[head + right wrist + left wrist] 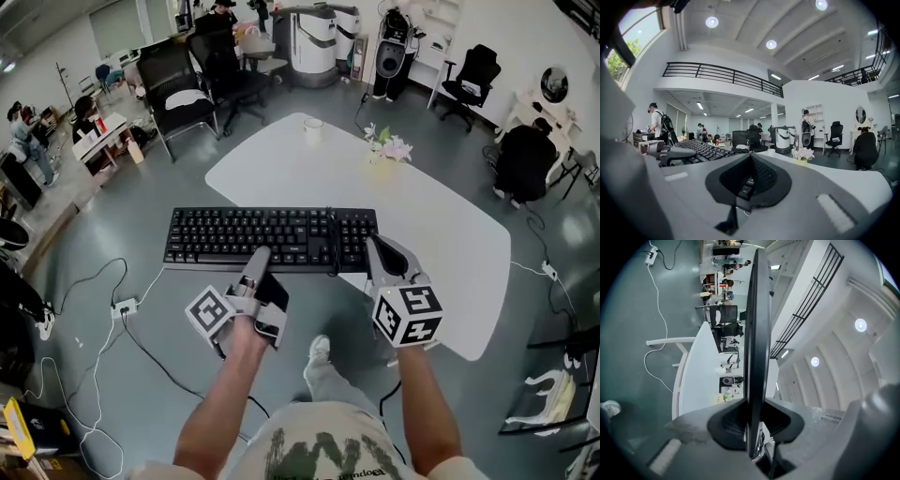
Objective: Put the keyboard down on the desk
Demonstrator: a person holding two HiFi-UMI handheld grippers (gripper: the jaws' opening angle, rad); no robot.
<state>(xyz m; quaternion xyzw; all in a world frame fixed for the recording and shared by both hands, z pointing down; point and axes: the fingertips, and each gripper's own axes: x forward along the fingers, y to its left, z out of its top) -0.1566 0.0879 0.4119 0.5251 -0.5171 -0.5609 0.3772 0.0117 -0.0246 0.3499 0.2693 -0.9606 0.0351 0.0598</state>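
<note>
Your left gripper [258, 257] and right gripper [377, 247]: jaws clamped on the keyboard [253, 232] (its near edge). Keyboard level, right end over the white surface [309, 173], the rest over the floor [131, 216].

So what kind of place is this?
Probably a big open office or lab. There are black office chairs standing around, a long white desk, and a keyboard for a computer.
</note>
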